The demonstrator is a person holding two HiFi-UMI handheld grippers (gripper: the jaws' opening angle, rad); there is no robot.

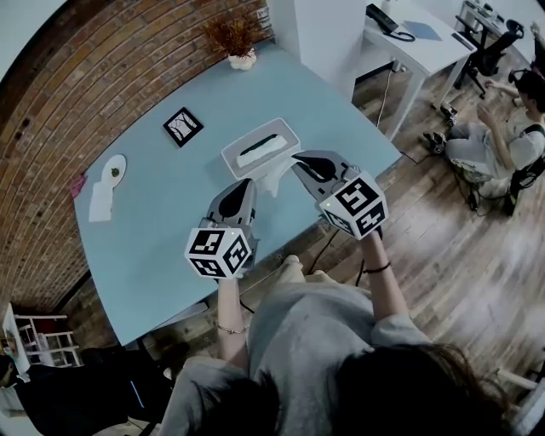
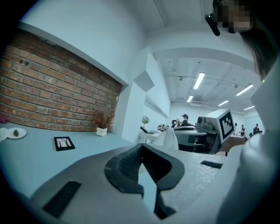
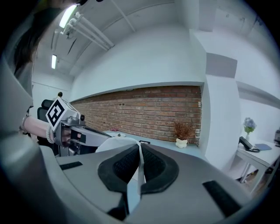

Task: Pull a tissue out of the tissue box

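**Tissue** [image 1: 274,180]: white, limp, pinched at its upper edge by the fingers of the right gripper [image 1: 298,158]. It hangs just in front of the near edge of the tissue box [image 1: 285,130]. Whether its lower end is free of the slot [image 1: 260,143] cannot be told.

**Right gripper:** fingers are closed flat on the sheet, which is seen as a thin white strip between them in the right gripper view.

**Left gripper** [image 1: 247,182]: fingers are brought together with nothing between them. It is held just beside the tissue, on its left.

**Step in hand:** drawing out, judged nearly complete. A steady pull up and away from the slot is advised, with the grip kept firm so the thin paper is not torn. The light box may be dragged along. If so, the free left gripper could be set on its rim.

**On the light blue counter** [image 1: 153,238]:
- a small black-framed picture [image 1: 182,126]
- a potted dried plant [image 1: 236,41] at the far end by the brick wall [image 1: 102,77]
- a small plate [image 1: 113,169]
- a folded white paper [image 1: 100,203]

All are well apart from the box, and none is judged to obstruct.

**Off the counter:** a white desk [image 1: 426,47] with a telephone [image 1: 385,19], and a person [image 1: 502,136] seated on the wooden floor [image 1: 460,255]. Only the left gripper lies near the pull line
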